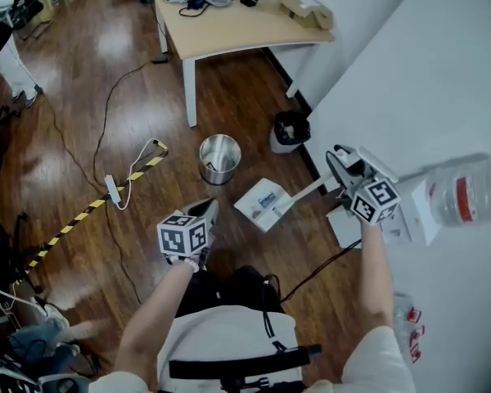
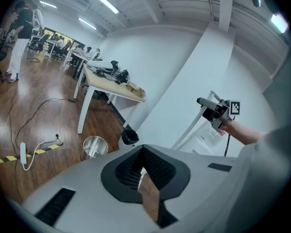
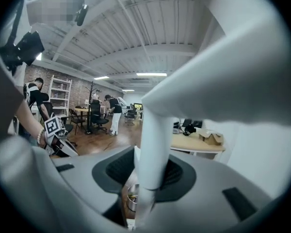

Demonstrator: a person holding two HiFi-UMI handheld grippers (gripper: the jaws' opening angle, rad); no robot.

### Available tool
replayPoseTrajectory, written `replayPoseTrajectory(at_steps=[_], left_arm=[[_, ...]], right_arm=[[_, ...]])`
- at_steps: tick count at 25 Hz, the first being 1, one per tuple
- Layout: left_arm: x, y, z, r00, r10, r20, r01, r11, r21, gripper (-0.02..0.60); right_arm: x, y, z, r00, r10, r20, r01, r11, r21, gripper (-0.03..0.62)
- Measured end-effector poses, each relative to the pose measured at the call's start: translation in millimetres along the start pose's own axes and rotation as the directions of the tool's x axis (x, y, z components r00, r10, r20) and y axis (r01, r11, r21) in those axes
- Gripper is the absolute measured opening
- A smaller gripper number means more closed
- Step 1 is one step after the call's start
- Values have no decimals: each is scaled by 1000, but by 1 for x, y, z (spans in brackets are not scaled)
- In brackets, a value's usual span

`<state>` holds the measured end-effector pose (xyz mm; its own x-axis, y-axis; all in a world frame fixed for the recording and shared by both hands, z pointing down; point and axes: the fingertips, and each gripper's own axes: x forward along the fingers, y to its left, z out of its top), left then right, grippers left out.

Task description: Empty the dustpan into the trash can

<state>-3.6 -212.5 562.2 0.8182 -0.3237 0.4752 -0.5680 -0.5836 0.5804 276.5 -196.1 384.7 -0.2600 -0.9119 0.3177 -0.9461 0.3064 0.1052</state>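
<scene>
**Dustpan held beside the can, not yet emptied**

Nearest, the left gripper (image 1: 206, 213) has its fingers closed on nothing, on the near side of the trash can (image 1: 217, 174). The right gripper (image 1: 338, 166) has its fingers clamped on the handle of the dustpan (image 1: 262, 205), which sits just near-right of the can, apparently still loaded. 1 step remains: tipping.

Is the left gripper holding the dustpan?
No, the dustpan hangs by its white handle from the right gripper, while the left gripper holds nothing.
</scene>
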Motion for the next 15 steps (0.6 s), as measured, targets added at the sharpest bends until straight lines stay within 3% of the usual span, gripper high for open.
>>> replayPoseTrajectory(at_steps=[8,15], left_arm=[[17,27,39,997,57,48,-55,998,-31,-11],[38,47,68,984,139,113,-127,986,-108,-11]], right_arm=[[49,-41,68,993,97,68,-93,994,-55,130],[89,-79,122,967,216,136,-204,974,-101,129]])
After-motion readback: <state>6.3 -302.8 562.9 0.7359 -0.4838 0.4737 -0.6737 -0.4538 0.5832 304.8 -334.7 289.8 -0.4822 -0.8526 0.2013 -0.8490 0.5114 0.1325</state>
